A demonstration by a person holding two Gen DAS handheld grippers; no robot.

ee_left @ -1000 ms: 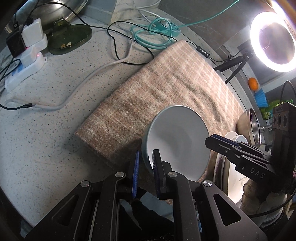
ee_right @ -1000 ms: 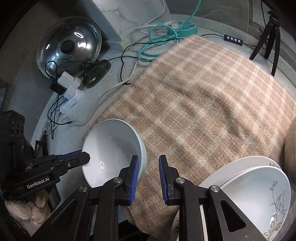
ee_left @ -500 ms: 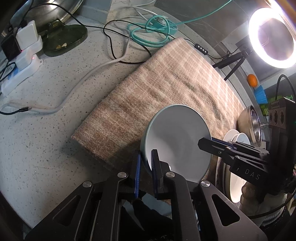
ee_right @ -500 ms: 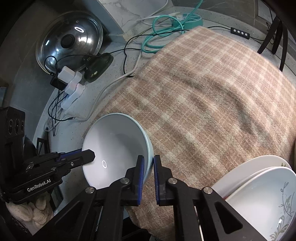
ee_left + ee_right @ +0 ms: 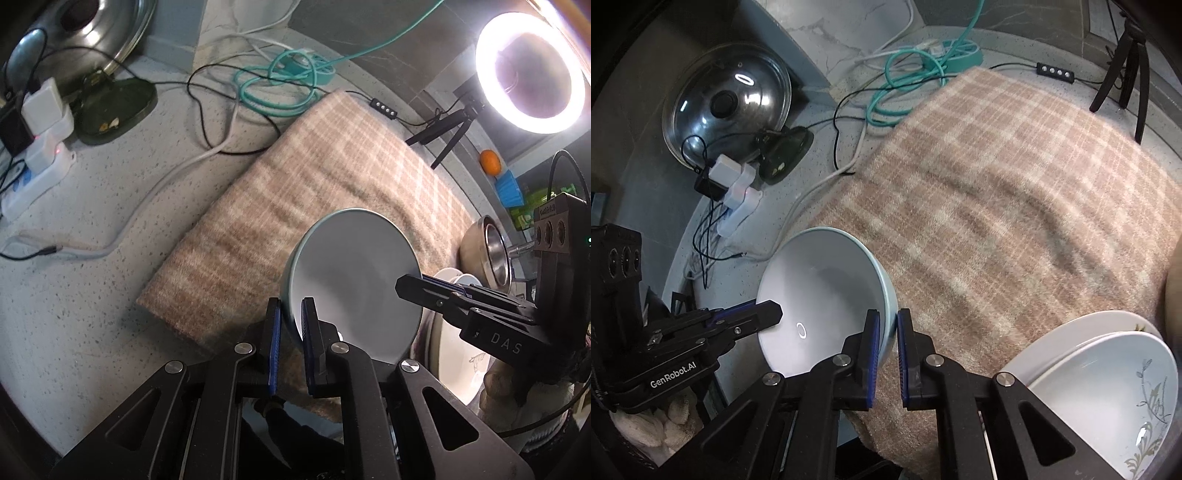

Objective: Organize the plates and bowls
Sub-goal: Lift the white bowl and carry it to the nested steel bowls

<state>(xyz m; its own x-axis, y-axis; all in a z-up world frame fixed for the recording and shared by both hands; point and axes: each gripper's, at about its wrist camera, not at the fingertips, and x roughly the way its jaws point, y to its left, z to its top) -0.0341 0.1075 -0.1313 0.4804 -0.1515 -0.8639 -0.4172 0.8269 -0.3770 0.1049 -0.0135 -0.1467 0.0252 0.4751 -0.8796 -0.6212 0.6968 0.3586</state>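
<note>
Both grippers are clamping the pale bowl (image 5: 351, 277) by opposite rims: left gripper (image 5: 291, 325) lower centre, right gripper (image 5: 888, 332) lower centre. Bowl is tilting over the checked towel (image 5: 1015, 206).

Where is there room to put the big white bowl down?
The middle of the checked cloth is bare, between the white bowl and the tripod. The stacked plates crowd the cloth's near right corner. The counter left of the cloth is crowded with cables and plugs.
</note>
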